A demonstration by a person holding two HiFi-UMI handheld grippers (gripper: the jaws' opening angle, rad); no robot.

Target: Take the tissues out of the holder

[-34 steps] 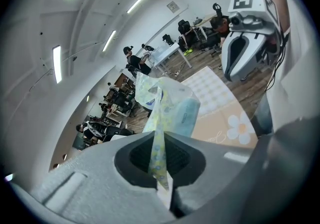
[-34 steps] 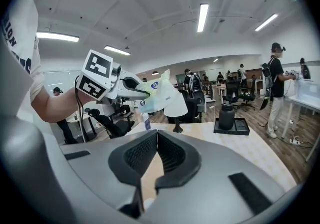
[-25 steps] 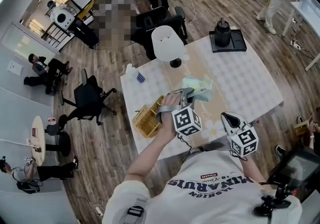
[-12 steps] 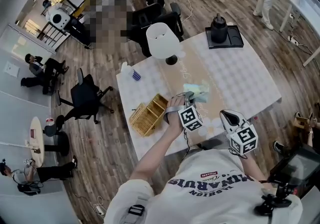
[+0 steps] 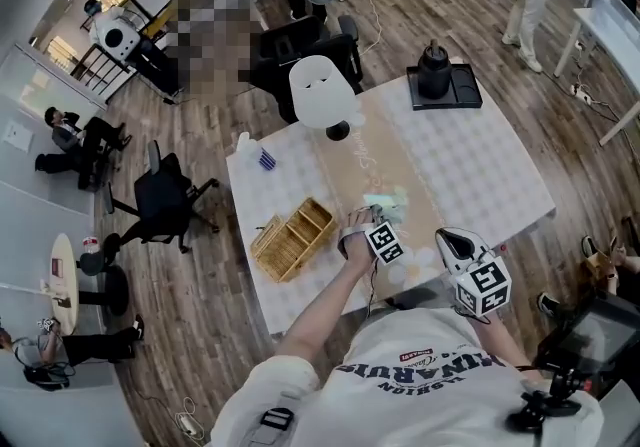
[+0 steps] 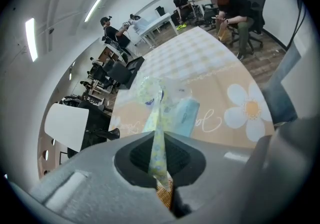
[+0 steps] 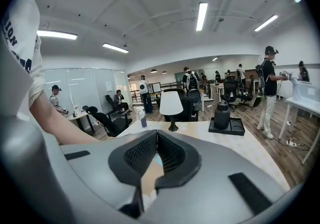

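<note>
The holder is a wicker basket with compartments, near the table's front left edge. My left gripper is to its right over the beige runner, shut on the thin edge of a pale green floral tissue pack. In the left gripper view the wrapper runs out from between the closed jaws of the left gripper, with a light blue pack right behind it. I cannot tell whether the packs rest on the runner. My right gripper hangs shut and empty at the table's near edge; it also shows as the right gripper.
The white table carries a white lamp at the back, a black tray with a dark jug at the back right, and a small striped cup at the left. Office chairs stand left of the table.
My left gripper has drawn the tissue pack a little toward the table's near edge, away from the lamp. The head view has pulled back. The right gripper has hardly moved.
</note>
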